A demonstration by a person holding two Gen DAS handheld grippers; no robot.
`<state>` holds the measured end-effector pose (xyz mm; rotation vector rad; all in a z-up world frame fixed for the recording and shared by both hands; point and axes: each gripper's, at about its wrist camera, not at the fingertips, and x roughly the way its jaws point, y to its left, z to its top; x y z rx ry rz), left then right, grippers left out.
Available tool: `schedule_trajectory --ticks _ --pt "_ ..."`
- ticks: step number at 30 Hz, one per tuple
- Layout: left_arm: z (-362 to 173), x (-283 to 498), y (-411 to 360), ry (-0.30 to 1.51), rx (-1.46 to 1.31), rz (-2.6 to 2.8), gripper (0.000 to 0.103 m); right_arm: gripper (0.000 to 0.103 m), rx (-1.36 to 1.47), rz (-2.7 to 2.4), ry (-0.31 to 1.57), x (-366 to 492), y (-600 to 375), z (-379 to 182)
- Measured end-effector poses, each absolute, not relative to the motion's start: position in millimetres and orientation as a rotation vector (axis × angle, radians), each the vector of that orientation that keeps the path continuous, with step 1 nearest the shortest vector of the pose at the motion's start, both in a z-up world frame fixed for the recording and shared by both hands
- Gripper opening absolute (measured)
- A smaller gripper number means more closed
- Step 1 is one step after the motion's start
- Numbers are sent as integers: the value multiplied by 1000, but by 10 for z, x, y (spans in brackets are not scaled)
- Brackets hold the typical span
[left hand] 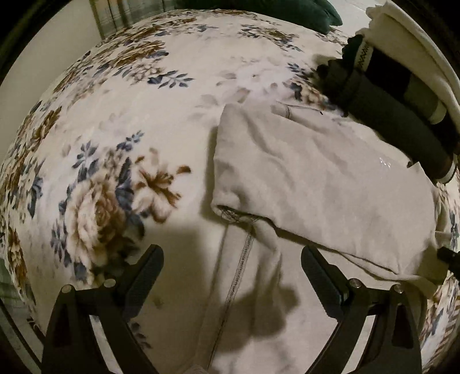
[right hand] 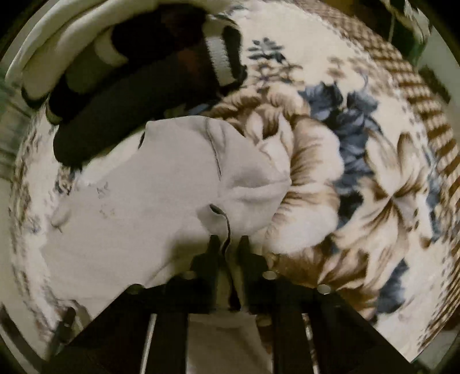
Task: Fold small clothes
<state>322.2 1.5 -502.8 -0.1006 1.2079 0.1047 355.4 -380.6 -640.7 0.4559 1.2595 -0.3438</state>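
Note:
A pale grey garment (left hand: 316,184) lies partly folded on the flowered blanket (left hand: 120,120), one part doubled over across the middle right. A flat strip of it with a stitched seam (left hand: 241,267) runs down toward the camera. My left gripper (left hand: 231,261) hangs over that strip, open wide, with nothing pressed between its fingers. In the right wrist view the same grey garment (right hand: 161,184) fills the left half. My right gripper (right hand: 228,241) is shut on a raised fold of its edge, the cloth pinched between the two black fingers.
A pile of folded clothes (left hand: 402,95), dark and cream, sits at the blanket's right side and shows again as the pile (right hand: 120,72) at the upper left of the right wrist view. A dark green cushion (left hand: 293,11) lies at the far edge. The blanket (right hand: 359,172) is bare to the right.

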Motion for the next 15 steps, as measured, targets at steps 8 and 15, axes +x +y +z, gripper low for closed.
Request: schedule_trajectory --ticks 8,15 --pt "-5002 3343 86 1196 -86 92 98 9 385 -395 1152 3340 -3796 -6049" --pt "-4853 3520 178 1192 -83 72 98 12 501 -369 1282 3337 -4097 -6424"
